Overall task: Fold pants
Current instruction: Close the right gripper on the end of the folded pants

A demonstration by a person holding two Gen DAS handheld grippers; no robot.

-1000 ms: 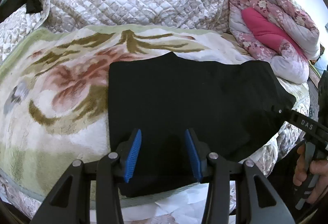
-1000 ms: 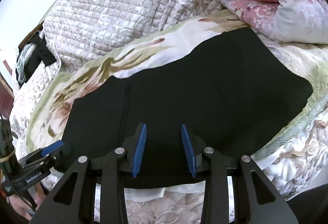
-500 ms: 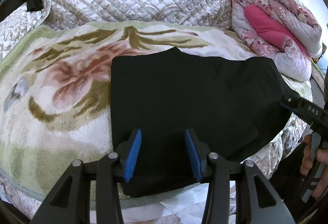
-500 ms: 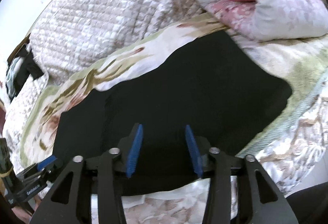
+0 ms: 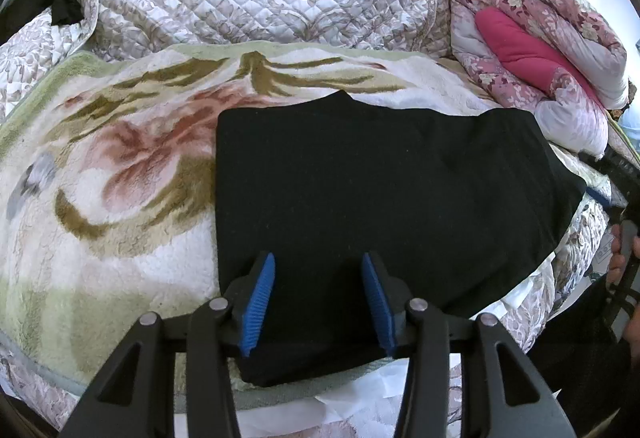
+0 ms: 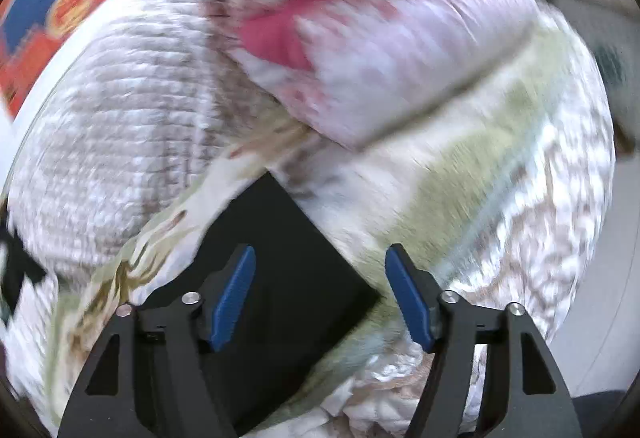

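black pants (image 5: 380, 205) lie folded flat on the floral blanket (image 5: 120, 177) | left gripper (image 5: 318, 302) half-open over their near edge, grabbing nothing | right gripper (image 6: 320, 298) opening, empty, view badly blurred | pants' near edge hidden behind the fingers

The right wrist view is smeared by motion: the pink quilt (image 6: 380, 49) at upper centre is a blur. At the left wrist view's right edge, the right gripper (image 5: 616, 181) and a hand (image 5: 618, 262) are cut off.
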